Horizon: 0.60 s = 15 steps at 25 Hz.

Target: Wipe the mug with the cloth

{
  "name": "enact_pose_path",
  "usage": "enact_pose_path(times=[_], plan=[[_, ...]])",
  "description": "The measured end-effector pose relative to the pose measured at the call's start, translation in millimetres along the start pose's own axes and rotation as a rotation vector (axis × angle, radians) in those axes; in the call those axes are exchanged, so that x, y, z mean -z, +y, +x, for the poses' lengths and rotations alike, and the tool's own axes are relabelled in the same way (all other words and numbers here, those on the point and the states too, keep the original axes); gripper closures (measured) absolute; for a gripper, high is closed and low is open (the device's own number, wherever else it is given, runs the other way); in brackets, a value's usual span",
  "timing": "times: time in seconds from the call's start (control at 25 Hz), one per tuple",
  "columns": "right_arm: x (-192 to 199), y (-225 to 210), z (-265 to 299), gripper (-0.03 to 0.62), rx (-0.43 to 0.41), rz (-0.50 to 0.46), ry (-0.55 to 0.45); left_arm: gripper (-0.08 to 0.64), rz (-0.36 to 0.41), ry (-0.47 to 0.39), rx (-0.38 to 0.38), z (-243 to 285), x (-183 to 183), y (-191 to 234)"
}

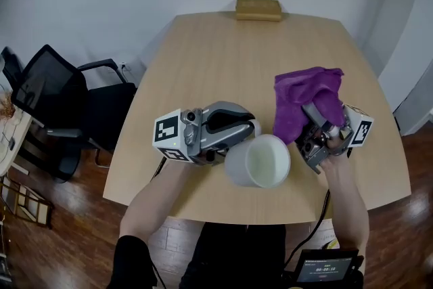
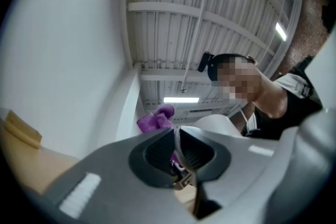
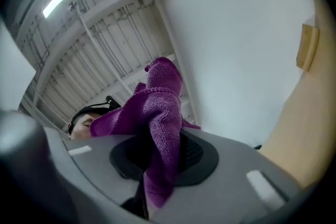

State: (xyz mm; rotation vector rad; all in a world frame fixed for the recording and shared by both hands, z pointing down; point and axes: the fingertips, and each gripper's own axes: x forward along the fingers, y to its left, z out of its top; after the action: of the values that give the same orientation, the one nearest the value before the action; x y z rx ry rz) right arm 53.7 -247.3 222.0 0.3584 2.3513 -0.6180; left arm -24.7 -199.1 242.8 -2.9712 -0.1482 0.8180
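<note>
Both in grip, wiping seemingly yet to begin
My left gripper clamps the mug; my right gripper pinches the cloth just beside the mug

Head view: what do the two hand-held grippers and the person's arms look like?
Both the left hand-held gripper and the right hand-held gripper have rounded grey shells with black pads and a white cube of black square markers. A black cable trails below the right one. The forearms are bare; the clothing is black.
</note>
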Motion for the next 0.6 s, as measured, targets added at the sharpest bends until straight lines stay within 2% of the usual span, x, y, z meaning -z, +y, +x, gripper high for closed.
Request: enact_pose_path(times=[0.12, 0.24, 0.4, 0.6], plan=[[38, 0, 12, 0.518, -0.030, 0.036, 0.149, 0.499, -0.010, 0.017, 0.004, 6, 8, -2], [59, -11, 15, 0.517, 0.006, 0.099, 0.204, 0.500, -0.021, -0.004, -0.001, 6, 5, 0], [72, -37, 8, 0.518, 0.112, 0.164, 0.229, 0.500, -0.066, -0.081, -0.068, -1, -5, 14], [108, -72, -2, 0.518, 0.308, 0.239, 0.359, 0.500, -0.114, -0.164, -0.165, -14, -19, 34]])
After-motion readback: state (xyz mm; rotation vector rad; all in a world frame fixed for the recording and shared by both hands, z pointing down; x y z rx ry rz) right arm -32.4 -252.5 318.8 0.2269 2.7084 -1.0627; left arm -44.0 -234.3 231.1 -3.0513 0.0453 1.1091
